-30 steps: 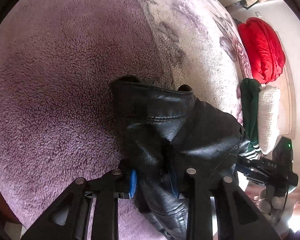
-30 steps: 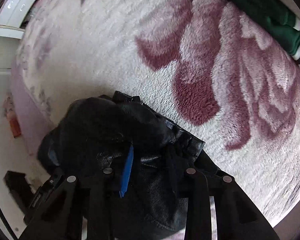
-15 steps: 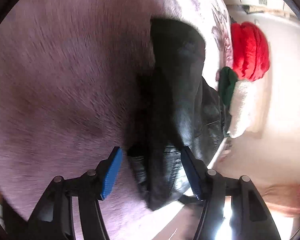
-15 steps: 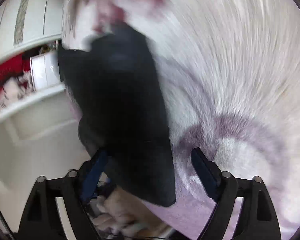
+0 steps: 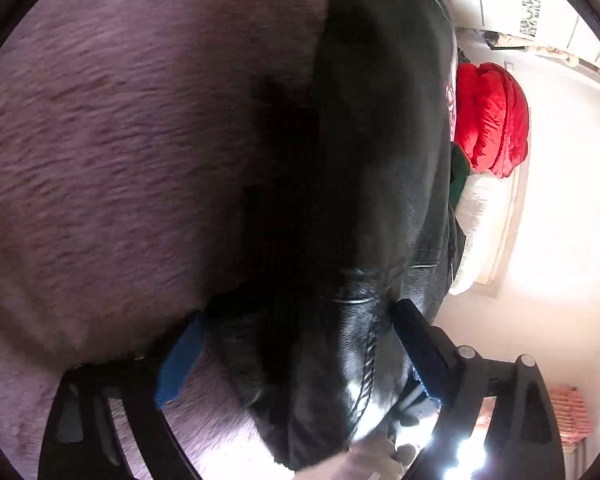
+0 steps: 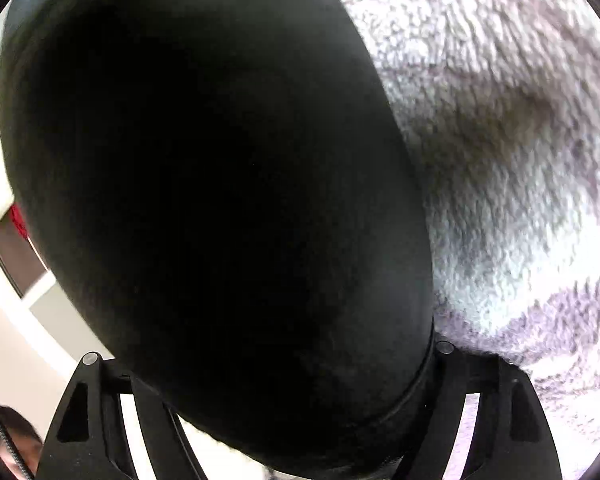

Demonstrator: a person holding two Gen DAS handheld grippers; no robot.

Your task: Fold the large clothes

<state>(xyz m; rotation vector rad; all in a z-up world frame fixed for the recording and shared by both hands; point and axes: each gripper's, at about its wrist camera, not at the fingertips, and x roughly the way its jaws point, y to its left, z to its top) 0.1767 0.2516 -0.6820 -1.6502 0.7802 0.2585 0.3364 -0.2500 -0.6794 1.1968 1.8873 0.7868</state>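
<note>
A black leather jacket (image 5: 380,160) lies folded on the purple fleece blanket (image 5: 120,140). My left gripper (image 5: 296,352) is open, with its blue-padded fingers (image 5: 180,360) spread either side of the jacket's near end. In the right wrist view the jacket (image 6: 220,200) fills most of the frame as a dark mass. My right gripper (image 6: 264,364) straddles it with its jaws wide apart; the fingertips are hidden behind the jacket.
A red puffy garment (image 5: 490,116), a green garment (image 5: 458,176) and a white folded cloth (image 5: 480,224) are stacked at the blanket's far right edge. White floor and furniture lie beyond. The pale flowered blanket (image 6: 520,160) shows right of the jacket.
Both grippers were shut on the jacket a second ago. They have opened and let go, and both cameras have swung round and moved closer to the jacket.
</note>
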